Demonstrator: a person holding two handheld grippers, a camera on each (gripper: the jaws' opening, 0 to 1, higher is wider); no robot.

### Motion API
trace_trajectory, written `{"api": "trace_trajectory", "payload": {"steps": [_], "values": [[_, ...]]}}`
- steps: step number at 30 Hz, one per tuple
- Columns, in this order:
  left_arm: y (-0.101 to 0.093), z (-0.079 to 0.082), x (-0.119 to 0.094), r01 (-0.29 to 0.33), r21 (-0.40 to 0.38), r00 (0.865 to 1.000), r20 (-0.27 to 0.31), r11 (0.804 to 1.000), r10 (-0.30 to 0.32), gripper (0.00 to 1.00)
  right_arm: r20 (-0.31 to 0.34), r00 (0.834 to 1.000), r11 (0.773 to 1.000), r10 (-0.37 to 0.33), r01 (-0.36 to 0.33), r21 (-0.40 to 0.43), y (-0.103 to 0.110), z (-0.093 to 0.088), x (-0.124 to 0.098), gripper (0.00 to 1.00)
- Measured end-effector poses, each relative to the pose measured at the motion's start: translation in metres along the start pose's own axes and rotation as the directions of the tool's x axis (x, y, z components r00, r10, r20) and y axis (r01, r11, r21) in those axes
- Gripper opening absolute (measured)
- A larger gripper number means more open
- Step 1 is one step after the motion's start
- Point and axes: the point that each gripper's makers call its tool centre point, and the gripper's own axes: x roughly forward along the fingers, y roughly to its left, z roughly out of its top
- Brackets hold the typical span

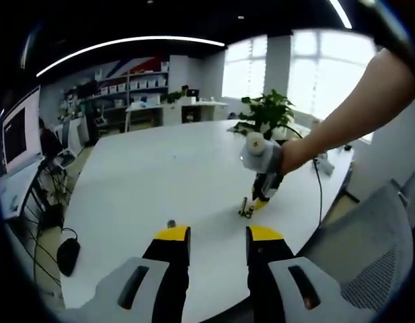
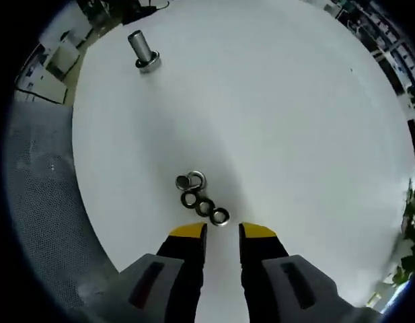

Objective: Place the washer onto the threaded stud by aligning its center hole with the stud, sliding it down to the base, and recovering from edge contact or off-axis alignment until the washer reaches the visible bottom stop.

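Right gripper (image 2: 222, 231) low over the white tabletop (image 2: 274, 121), jaws parted with nothing between them, tips just short of a small cluster of washers (image 2: 200, 195) lying flat on the surface. Threaded stud (image 2: 142, 50) upright on its base, well apart from the washers, near the tabletop edge beside a grey mesh chair (image 2: 39, 202). Left gripper (image 1: 218, 234) above the tabletop edge, jaws likewise parted and empty, facing the right gripper (image 1: 255, 205) and a potted plant (image 1: 269, 113) beyond.
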Motion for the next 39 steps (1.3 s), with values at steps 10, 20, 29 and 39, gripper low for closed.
{"api": "trace_trajectory", "payload": {"steps": [10, 20, 29, 39], "values": [[0.001, -0.002, 0.002, 0.0, -0.008, 1.0, -0.01, 1.0, 0.0, 0.31, 0.034, 0.999, 0.993, -0.01, 0.014, -0.116, 0.0, 0.011, 0.003, 0.2], [0.003, -0.004, 0.002, -0.005, -0.023, 1.0, -0.017, 1.0, 0.004, 0.3, 0.025, 1.0, 0.986, 0.008, -0.004, -0.168, -0.001, 0.012, 0.007, 0.19], [0.004, -0.004, 0.003, 0.0, -0.032, 1.0, -0.018, 0.999, 0.0, 0.3, 0.003, 1.0, 0.987, 0.022, -0.021, -0.157, 0.0, 0.007, 0.008, 0.17], [0.003, -0.006, 0.003, 0.003, -0.032, 1.0, -0.025, 0.999, -0.004, 0.3, -0.07, 0.998, 0.993, -0.012, 0.004, -0.12, -0.001, 0.006, 0.009, 0.14]]}}
